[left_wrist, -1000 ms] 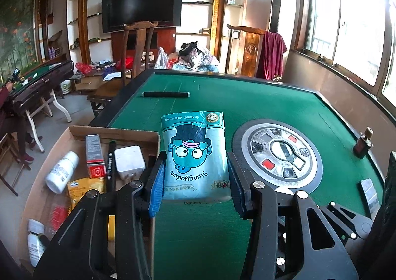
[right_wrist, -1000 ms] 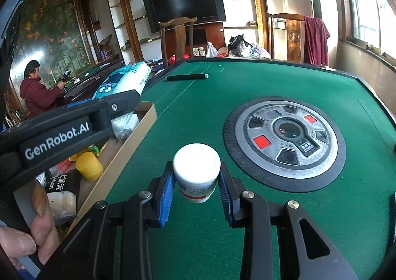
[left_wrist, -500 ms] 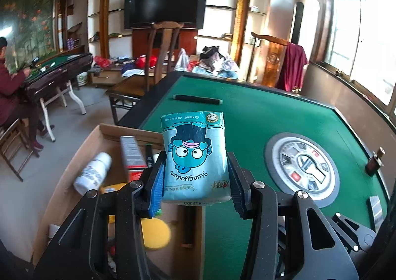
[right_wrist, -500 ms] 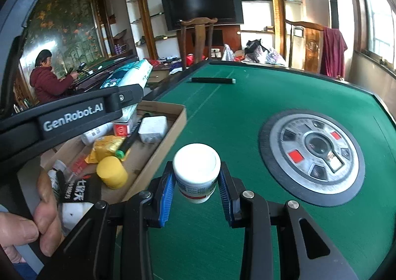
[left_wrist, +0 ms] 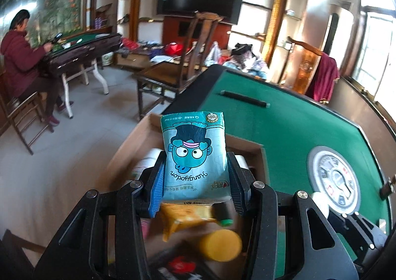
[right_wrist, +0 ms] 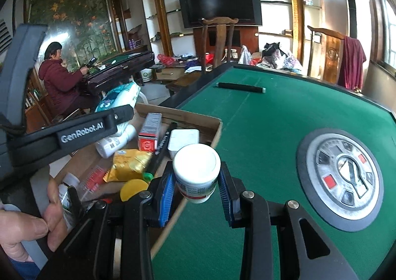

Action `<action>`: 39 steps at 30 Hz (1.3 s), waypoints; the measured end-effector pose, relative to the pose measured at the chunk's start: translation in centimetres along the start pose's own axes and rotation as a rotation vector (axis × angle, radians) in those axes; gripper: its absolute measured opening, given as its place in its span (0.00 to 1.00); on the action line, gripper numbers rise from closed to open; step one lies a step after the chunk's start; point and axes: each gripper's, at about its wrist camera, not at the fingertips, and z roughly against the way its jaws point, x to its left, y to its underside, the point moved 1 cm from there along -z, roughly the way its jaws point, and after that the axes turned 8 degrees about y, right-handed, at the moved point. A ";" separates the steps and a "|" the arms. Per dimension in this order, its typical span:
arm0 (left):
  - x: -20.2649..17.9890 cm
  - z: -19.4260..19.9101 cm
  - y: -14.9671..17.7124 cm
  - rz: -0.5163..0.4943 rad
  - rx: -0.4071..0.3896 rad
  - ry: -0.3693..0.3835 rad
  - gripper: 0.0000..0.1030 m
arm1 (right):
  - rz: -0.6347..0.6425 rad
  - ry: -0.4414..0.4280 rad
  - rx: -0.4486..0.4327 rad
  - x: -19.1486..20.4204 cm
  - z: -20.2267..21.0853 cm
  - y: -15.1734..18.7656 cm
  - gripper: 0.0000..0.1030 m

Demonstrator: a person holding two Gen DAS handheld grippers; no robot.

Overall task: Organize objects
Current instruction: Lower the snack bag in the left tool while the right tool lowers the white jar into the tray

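A teal tissue pack (left_wrist: 195,156) with a cartoon face is clamped upright in my left gripper (left_wrist: 196,185), hanging over the cardboard box (left_wrist: 133,146) beside the table. In the right wrist view the same pack (right_wrist: 118,96) shows above the left tool's arm, over the box (right_wrist: 198,119). A small white jar (right_wrist: 196,171) with a white lid sits gripped in my right gripper (right_wrist: 196,188), above the box's near edge and the green felt table (right_wrist: 259,116).
The box holds a white bottle (right_wrist: 113,141), a red carton (right_wrist: 149,136), a yellow pouch (right_wrist: 131,163), a yellow cap (right_wrist: 133,188) and a white block (right_wrist: 184,138). A black bar (right_wrist: 240,87) and a round control panel (right_wrist: 341,176) are on the felt. A seated person (right_wrist: 61,81) is far left.
Both grippers have moved left, from above the felt toward the box. The tissue pack now hangs over the box, and the jar sits at the box's edge.
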 end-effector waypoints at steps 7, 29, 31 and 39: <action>2.1 -0.8 -0.1 0.046 0.025 -0.023 0.44 | 0.034 -0.037 0.032 2.3 -1.7 -0.1 0.33; 2.0 -1.9 0.3 0.018 0.060 -0.054 0.44 | 0.039 -0.077 0.024 2.3 -2.8 0.4 0.33; 1.9 -1.8 0.3 0.013 0.057 -0.059 0.44 | 0.035 -0.075 0.022 2.3 -2.8 0.4 0.33; 1.3 -1.4 0.3 -0.012 0.041 -0.057 0.44 | 0.027 -0.076 0.019 2.0 -2.9 0.1 0.33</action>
